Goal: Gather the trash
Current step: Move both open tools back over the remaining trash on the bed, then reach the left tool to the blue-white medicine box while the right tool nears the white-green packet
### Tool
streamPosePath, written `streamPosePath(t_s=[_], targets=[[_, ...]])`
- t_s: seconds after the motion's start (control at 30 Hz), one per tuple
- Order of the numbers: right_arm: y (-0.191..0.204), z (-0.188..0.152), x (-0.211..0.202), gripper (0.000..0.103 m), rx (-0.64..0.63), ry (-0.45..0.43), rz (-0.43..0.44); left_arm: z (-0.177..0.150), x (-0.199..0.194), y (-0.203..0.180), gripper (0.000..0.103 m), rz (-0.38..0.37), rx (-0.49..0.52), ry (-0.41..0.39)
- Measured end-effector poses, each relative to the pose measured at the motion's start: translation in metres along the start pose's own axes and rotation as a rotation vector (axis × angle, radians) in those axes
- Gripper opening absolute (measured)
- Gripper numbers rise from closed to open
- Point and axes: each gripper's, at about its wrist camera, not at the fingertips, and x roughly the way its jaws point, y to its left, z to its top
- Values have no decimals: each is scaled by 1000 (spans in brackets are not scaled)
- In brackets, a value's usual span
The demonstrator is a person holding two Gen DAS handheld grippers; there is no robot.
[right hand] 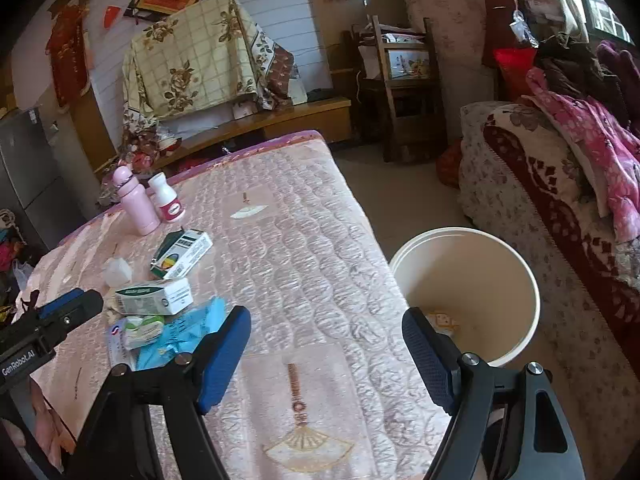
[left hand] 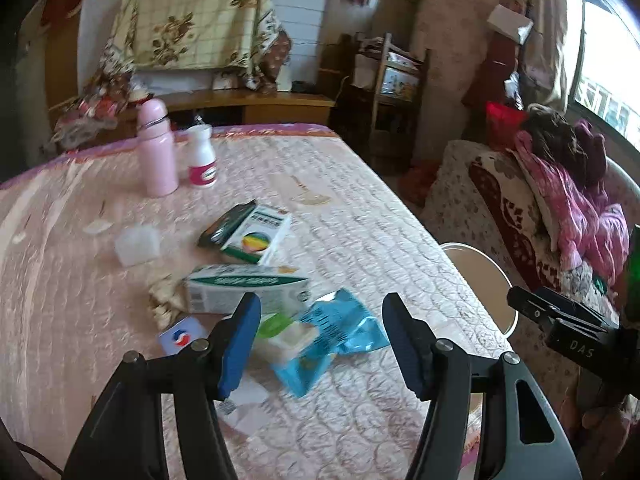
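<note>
Quilted pink cloth, matt, over the counter (right hand: pixel 304 240). Glossy blue plastic wrapper (left hand: pixel 344 328) ahead of the left tongs (left hand: pixel 320 344). Smooth cream plastic bucket (right hand: pixel 520 280) beyond the right tongs (right hand: pixel 326 354).

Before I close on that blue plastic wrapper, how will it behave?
The blue plastic wrapper looks crumpled and thin, so probably floppy and very light. Its glossy film may slip between the pads. It lies partly under the small green-lidded box, so pulling could drag that along.
</note>
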Motion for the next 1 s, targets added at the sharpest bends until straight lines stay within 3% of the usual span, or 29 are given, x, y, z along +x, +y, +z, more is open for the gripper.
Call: streamPosePath(t_s=[0.43, 0.7, 0.9, 1.0], targets=[[33, -10, 20, 81, -52, 51, 60, -30, 1, 83, 64, 72, -158, 89], [62, -21, 49, 81, -115, 123, 89, -50, 31, 79, 64, 52, -152, 181], [76, -32, 67, 81, -117, 188, 124, -50, 61, 71, 64, 139, -137, 199], [89, -40, 79, 81, -185, 249, 89, -51, 66, 75, 65, 209, -86, 215]])
